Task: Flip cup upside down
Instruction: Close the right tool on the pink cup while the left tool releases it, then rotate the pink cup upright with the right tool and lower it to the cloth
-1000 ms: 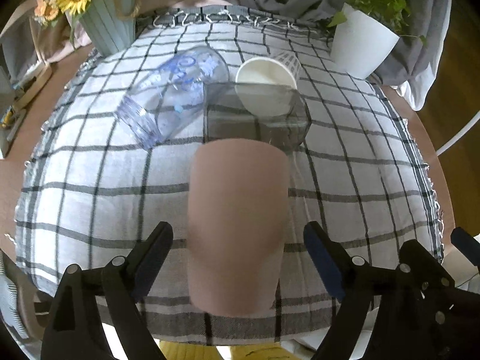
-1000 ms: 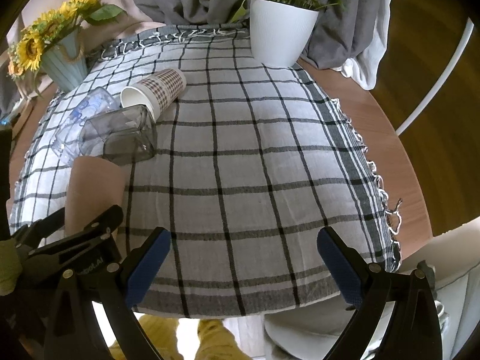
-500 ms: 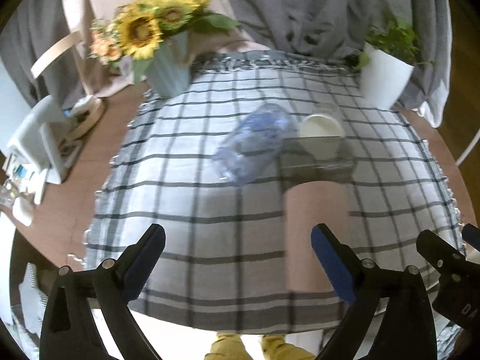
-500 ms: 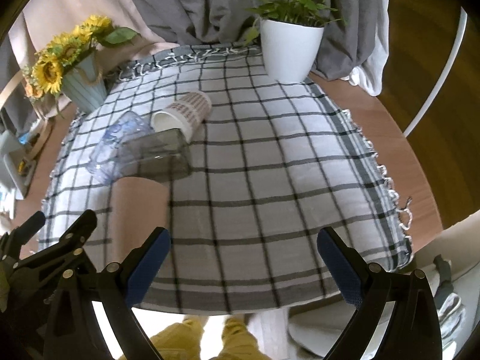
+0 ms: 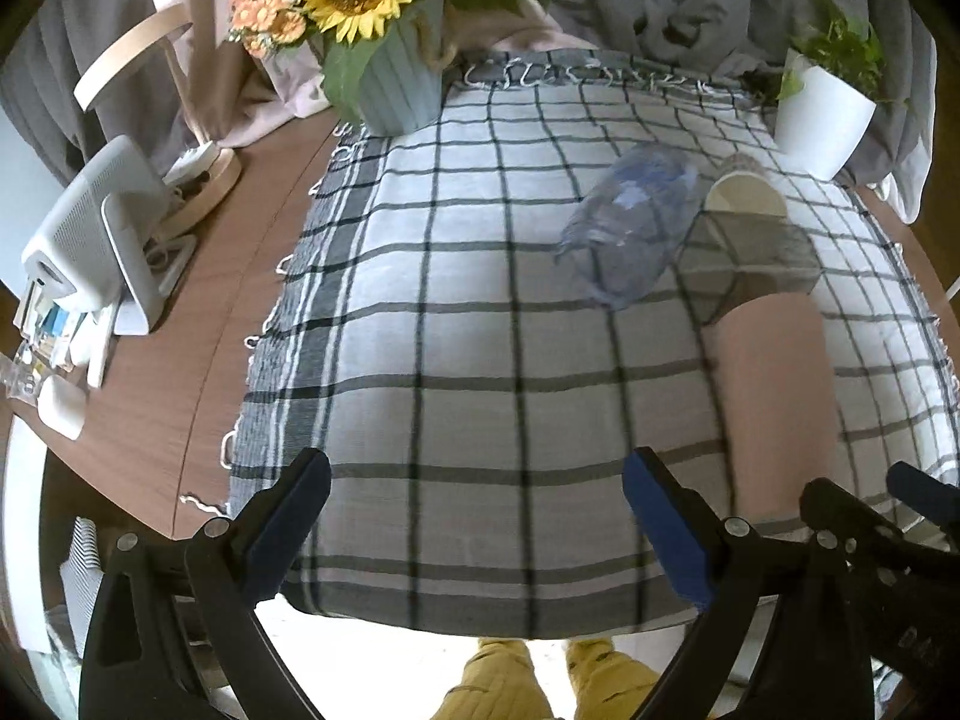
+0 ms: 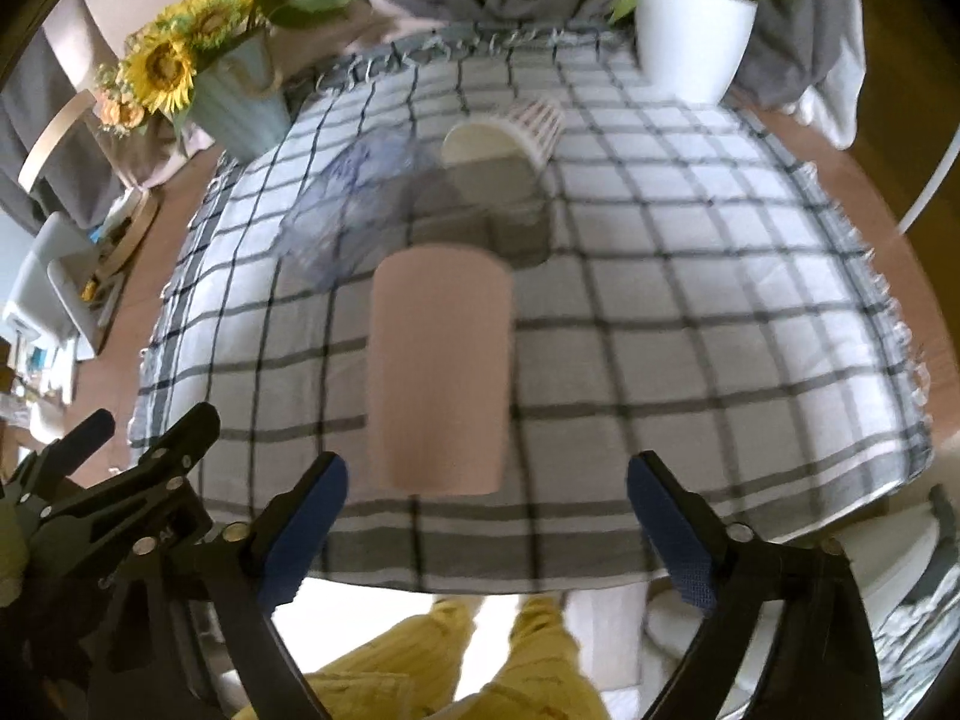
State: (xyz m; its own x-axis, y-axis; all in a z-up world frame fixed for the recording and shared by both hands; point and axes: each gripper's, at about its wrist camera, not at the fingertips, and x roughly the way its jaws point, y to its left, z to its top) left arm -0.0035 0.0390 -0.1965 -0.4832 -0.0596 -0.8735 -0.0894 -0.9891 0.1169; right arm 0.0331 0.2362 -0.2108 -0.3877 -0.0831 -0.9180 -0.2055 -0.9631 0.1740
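Note:
A pink cup (image 6: 441, 363) stands on the checked cloth near the front edge, its flat closed end up; it also shows in the left wrist view (image 5: 777, 402). Behind it lie a smoky grey square glass (image 6: 480, 210), a clear blue-printed glass (image 6: 348, 204) and a paper cup (image 6: 504, 138) on their sides. My right gripper (image 6: 483, 516) is open and empty, in front of the pink cup. My left gripper (image 5: 474, 516) is open and empty, to the left of the cup.
A sunflower vase (image 5: 399, 84) stands at the back left and a white plant pot (image 6: 690, 36) at the back right. A white device and small items (image 5: 90, 246) lie on the wooden table (image 5: 180, 372) left of the cloth (image 5: 480, 330).
My left gripper has pulled back and swung left, away from the pink cup. My right gripper has swung left so the cup now lies ahead between its fingers. The cup has not moved.

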